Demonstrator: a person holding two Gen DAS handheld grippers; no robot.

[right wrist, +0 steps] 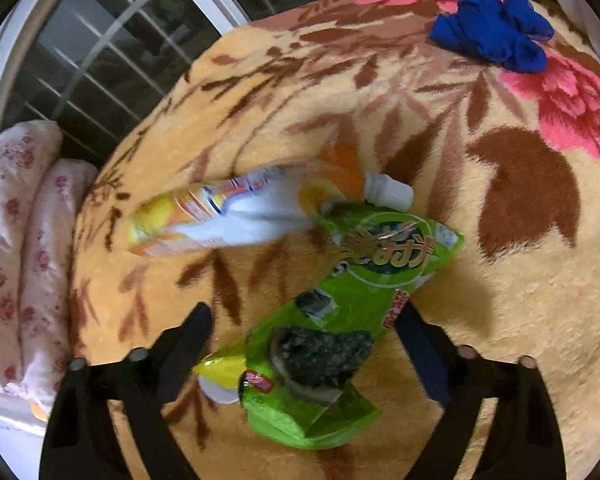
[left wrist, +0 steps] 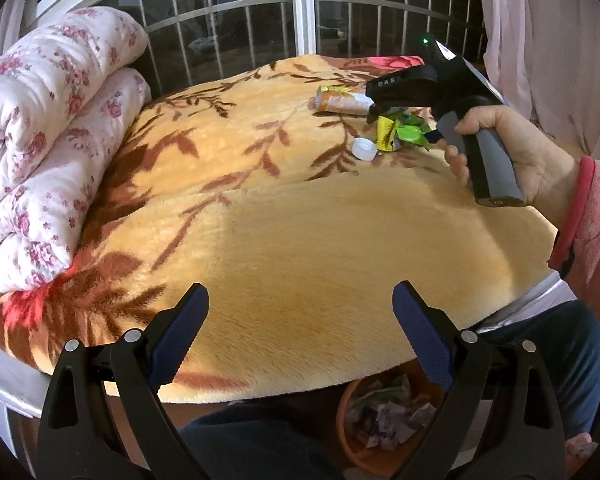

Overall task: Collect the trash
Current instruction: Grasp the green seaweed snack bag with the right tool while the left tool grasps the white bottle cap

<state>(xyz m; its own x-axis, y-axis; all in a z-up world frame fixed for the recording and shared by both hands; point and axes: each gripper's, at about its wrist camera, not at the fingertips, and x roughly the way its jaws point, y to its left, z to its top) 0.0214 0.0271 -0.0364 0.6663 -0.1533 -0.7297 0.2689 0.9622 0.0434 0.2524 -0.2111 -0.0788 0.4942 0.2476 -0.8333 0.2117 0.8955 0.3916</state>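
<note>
A green snack wrapper (right wrist: 352,276) lies crumpled on the yellow floral blanket (right wrist: 500,300), between the spread fingers of my right gripper (right wrist: 304,316), which is open above it. A squashed white-and-orange plastic bottle (right wrist: 236,212) lies just beyond the wrapper. A white bottle cap (left wrist: 365,148) rests beside the wrapper (left wrist: 404,132) in the left wrist view, where the right gripper's body (left wrist: 420,80) hangs over the trash. My left gripper (left wrist: 300,300) is open and empty over the blanket's near edge. An orange bin (left wrist: 384,412) holding crumpled trash sits below.
A folded pink floral quilt (left wrist: 48,132) lies at the blanket's left side. A blue cloth (right wrist: 496,28) lies at the far right. A barred window (left wrist: 228,24) is behind the bed. The person's legs (left wrist: 560,360) are beside the bin.
</note>
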